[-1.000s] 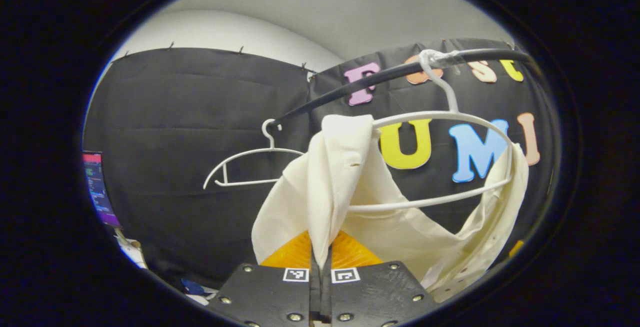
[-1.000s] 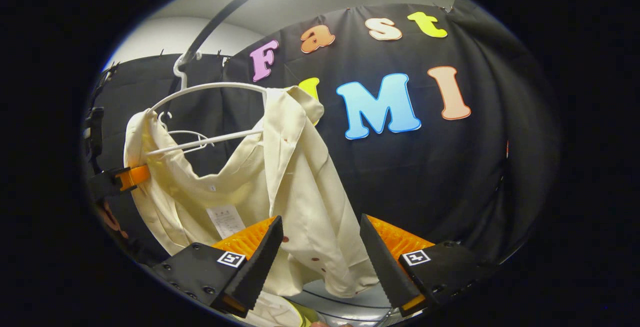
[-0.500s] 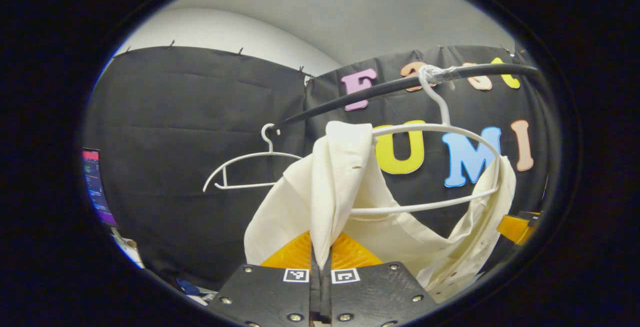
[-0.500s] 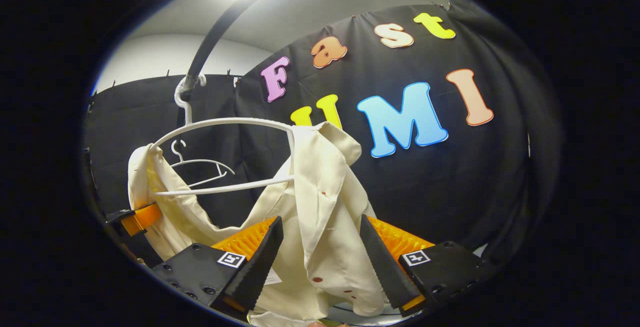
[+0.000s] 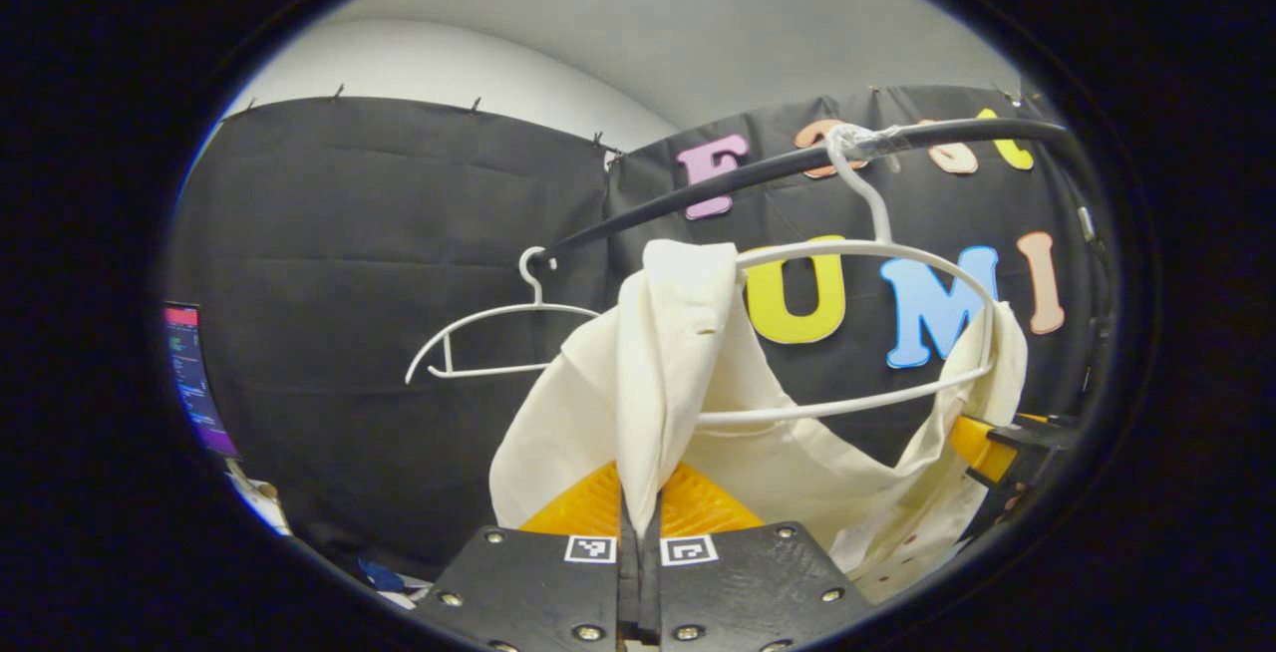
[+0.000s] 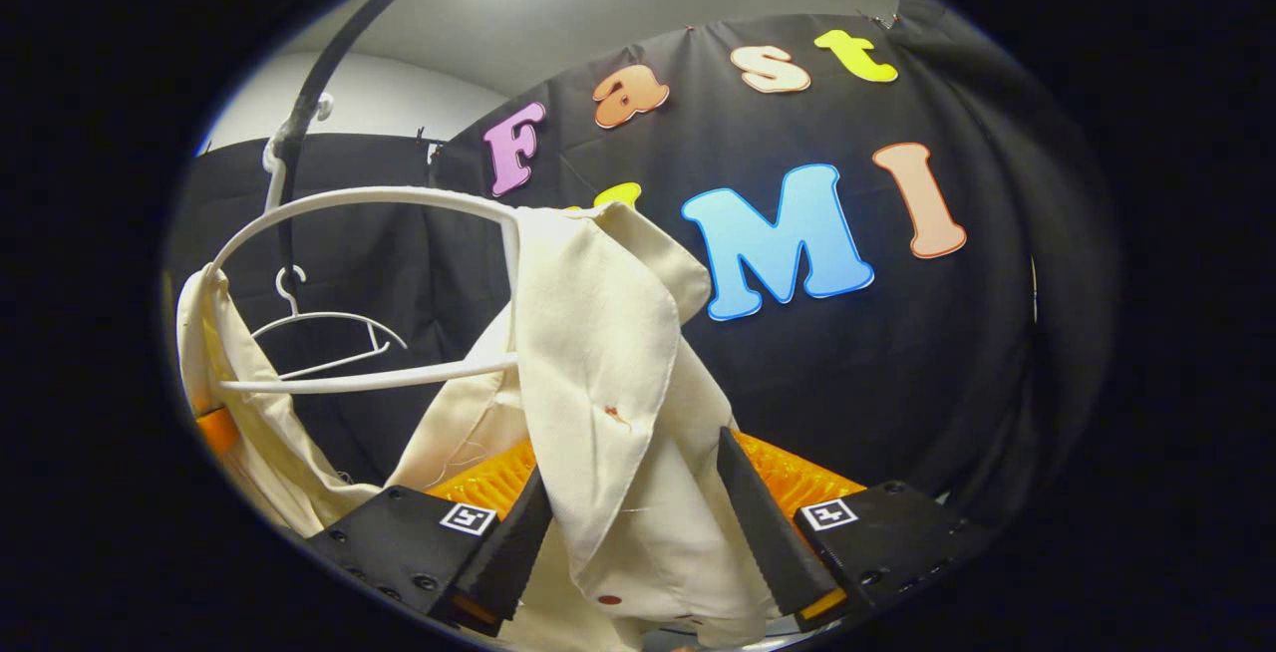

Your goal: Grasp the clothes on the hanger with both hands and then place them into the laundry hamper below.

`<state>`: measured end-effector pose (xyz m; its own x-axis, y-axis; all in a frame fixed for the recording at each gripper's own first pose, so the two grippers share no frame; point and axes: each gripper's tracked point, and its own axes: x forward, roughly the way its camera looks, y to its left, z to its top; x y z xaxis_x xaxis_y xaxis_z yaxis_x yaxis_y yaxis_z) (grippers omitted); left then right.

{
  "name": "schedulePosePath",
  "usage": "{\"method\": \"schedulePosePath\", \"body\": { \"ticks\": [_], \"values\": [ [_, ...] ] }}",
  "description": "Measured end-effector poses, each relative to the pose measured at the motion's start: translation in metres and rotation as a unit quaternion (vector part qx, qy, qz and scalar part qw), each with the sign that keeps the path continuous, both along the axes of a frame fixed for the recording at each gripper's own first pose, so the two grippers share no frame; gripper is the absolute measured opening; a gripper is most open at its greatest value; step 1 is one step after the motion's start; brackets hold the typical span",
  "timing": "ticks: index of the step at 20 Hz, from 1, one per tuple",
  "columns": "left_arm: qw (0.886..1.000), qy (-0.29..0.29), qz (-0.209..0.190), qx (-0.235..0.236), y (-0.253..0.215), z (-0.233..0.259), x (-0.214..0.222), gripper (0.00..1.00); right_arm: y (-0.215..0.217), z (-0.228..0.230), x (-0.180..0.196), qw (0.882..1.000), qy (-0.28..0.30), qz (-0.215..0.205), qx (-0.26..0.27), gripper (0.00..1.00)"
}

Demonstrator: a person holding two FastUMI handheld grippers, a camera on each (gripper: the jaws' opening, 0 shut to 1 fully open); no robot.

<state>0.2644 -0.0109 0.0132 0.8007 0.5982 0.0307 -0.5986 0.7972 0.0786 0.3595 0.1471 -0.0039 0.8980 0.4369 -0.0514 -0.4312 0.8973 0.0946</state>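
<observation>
Since a second ago the right gripper [image 6: 638,557] has come closer under the near shoulder of the cream shirt [image 6: 598,353], whose folded collar edge now hangs down between its two fingers; they stand wide apart, and the left one touches the cloth or nearly so, while the right one stands clear of it. The left gripper [image 5: 638,542] has kept its hold: its fingers are pressed together on a fold of the shirt [image 5: 663,373], which rises from them in a narrow tent to the hanger's end.

That shirt is pale cream, limp and creased, with small dark buttons showing low on its front edge. It still hangs on the white hanger [image 5: 877,263], draped over both ends and sagging below the lower bar, which shows bare across the open neck. The hanger's hook sits on the dark rail [image 5: 758,173], bound there with clear wrap. A second, bare white hanger [image 5: 498,333] hangs farther along the rail.

In the left gripper view the right gripper [image 5: 997,448] is cut off at the rim, just beside the shirt's far shoulder. The shirt's hem runs below both views.
</observation>
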Motion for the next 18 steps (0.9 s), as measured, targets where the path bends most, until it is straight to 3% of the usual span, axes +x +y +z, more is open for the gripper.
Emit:
{"method": "schedulePosePath", "body": {
  "ticks": [3,5,6,8,11,12,18],
  "values": [
    [1.0,-0.001,-0.001,-0.003,0.001,0.001,-0.002,0.02,0.0,0.003,0.009,1.0,-0.007,-0.005,-0.005,0.65],
    [1.0,-0.002,-0.003,-0.005,0.002,0.001,-0.002,0.02,-0.003,0.007,0.014,1.0,-0.011,-0.01,0.002,0.39],
    [1.0,-0.003,-0.004,-0.005,0.0,0.001,-0.002,0.02,-0.004,0.01,0.014,1.0,-0.013,-0.008,0.011,0.15],
    [1.0,-0.002,-0.007,-0.008,0.001,-0.001,-0.002,0.02,0.001,0.011,0.012,0.999,-0.008,0.015,0.032,0.1],
    [1.0,0.001,-0.015,-0.01,0.002,0.0,-0.002,0.02,-0.011,0.021,0.014,0.999,-0.018,0.012,0.049,0.0],
    [1.0,-0.003,-0.015,-0.011,0.003,0.002,-0.004,0.02,-0.015,0.024,0.017,0.999,-0.02,0.006,0.05,0.03],
    [1.0,-0.027,-0.004,-0.009,0.023,0.021,-0.027,0.02,-0.03,0.046,0.029,0.996,-0.041,-0.023,0.075,0.0]
  ]
}}
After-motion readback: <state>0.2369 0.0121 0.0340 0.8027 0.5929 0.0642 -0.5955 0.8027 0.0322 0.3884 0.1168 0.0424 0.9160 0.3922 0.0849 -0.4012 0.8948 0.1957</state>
